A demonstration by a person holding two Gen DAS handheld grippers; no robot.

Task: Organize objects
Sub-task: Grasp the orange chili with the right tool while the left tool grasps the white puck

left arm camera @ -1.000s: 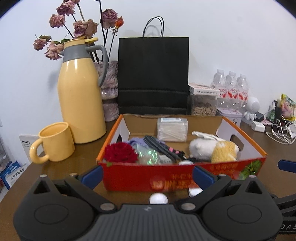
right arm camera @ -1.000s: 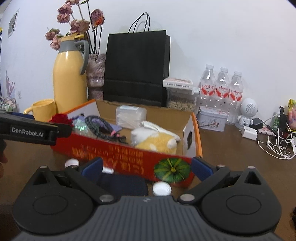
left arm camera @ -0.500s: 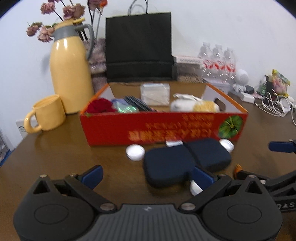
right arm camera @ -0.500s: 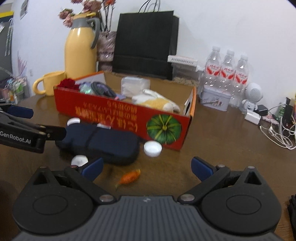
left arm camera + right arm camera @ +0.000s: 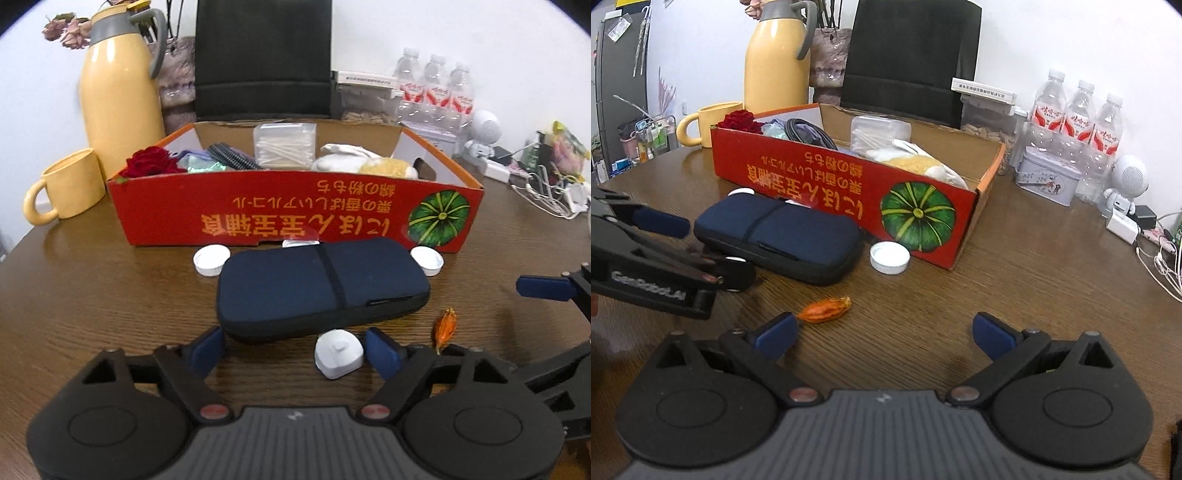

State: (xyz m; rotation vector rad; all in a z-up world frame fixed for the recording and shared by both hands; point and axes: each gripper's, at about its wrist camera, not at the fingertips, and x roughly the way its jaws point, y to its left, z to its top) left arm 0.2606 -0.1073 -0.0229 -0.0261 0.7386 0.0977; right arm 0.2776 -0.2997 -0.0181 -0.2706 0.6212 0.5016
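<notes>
Left tongs (image 5: 295, 350) are spread wide and hold nothing. A small white cap (image 5: 338, 353) sits on the surface (image 5: 92, 302) between the tips, closer to the right-hand pad and maybe touching it; can't tell. The navy pouch (image 5: 321, 284) lies just ahead of the tips, its near edge almost at the left-hand pad.

Right tongs (image 5: 884, 334) are also spread wide and hold nothing. The orange dried bud (image 5: 825, 305) lies just ahead of their left-hand pad, outside the gap.

The red box (image 5: 295, 218) is beyond the pouch from both tongs, already loaded with a rose, cables, a cotton-swab case and a plush toy. 2 more white lids flank the pouch's far corners, hard against the box wall.

Judgement: loose items still out, next grab is likely the cap or the pouch.

Risks:
- Cap is low, rounded and off-centre in the left tongs. Closing as they stand could push it sideways or pop it out forward under the pouch edge.
- Pouch is wider than the gap looks. A lengthwise grab would likely slip, so take it across the short side.
- The 2 tongs are close together near the pouch's right end. Moving both at once risks a clash.
- The bud looks brittle, and a firm squeeze could crush it.
- Lifting the pouch may knock the lids by the box.
</notes>
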